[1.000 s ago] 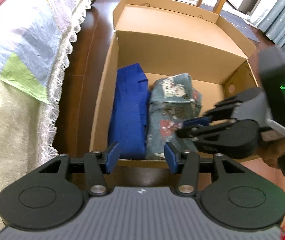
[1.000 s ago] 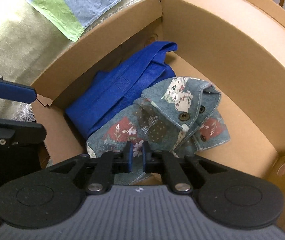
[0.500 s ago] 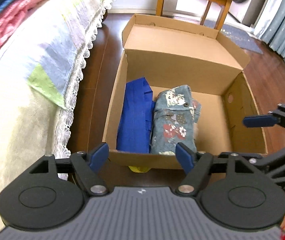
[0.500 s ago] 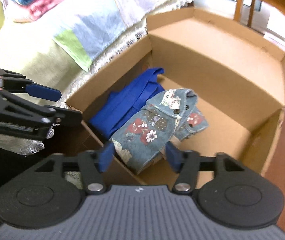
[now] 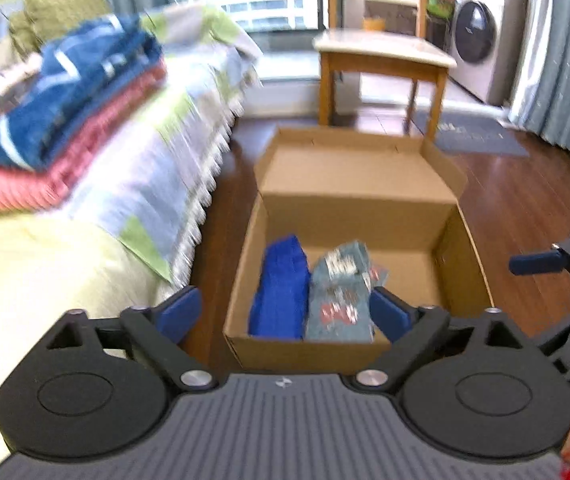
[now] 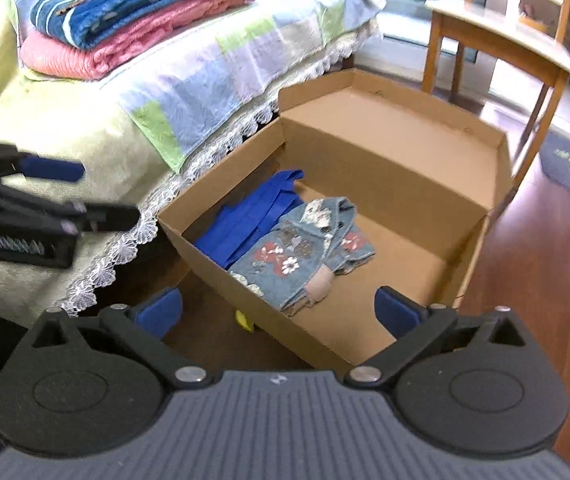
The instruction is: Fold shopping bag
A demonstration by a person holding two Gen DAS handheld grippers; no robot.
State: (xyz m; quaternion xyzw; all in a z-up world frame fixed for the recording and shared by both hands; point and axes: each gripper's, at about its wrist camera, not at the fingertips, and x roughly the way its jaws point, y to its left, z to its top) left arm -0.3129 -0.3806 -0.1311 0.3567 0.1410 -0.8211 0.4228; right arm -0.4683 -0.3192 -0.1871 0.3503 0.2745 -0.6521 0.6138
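Blue woven folded shopping bag (image 6: 251,220) and flowered denim folded bag (image 6: 305,250) are lying side by side in the brown cardboard box (image 6: 401,184), both tools, left tool (image 5: 283,310) and right tool (image 6: 279,312), opening empty above it, so folding is looking finished.

Folded floral bag (image 6: 305,248), apparently denim

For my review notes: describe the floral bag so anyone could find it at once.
Beside the bed stands an open cardboard box on the wood floor. Two folded bags lie inside; the floral bag is farther from the bed, touching the blue bag. It alone is faded denim-blue with red and white flowers.
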